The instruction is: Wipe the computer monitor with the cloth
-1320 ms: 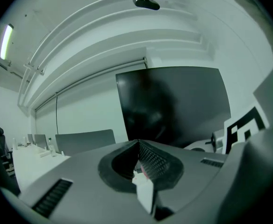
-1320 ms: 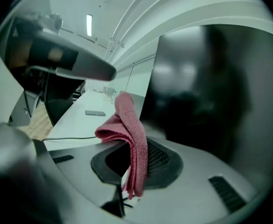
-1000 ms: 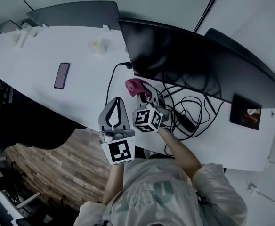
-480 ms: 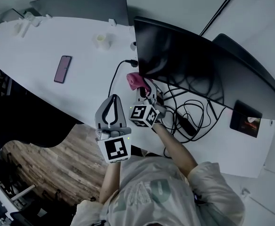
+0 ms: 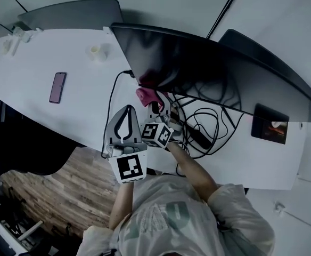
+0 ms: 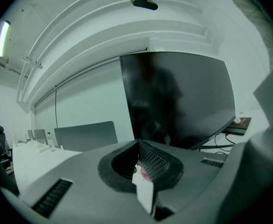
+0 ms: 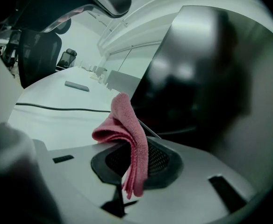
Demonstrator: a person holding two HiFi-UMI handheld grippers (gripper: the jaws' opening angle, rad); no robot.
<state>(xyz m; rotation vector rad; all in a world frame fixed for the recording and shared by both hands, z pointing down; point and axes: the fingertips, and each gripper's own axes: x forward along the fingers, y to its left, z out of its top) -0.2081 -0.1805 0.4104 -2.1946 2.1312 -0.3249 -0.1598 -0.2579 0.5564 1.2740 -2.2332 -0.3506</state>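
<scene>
Though cable-strewn, white desk [image 5: 38, 63] under monitor [image 5: 209, 73], plank floor [image 5: 49, 196]

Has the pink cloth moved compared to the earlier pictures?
No, hardly: the pink cloth in the right gripper stays just below the lower left corner of the monitor, as before.

The cloth [image 7: 127, 139] is showing pink in front of the monitor [image 5: 209, 73], which is gleaming glossy black. Below the monitor, the desk [image 5: 38, 68] is looking white, the cables [image 5: 206, 124] black, and the floor [image 5: 49, 191] is displaying brown wood planks. Left of the monitor, the phone [image 5: 57, 87] is appearing dark purple.
</scene>
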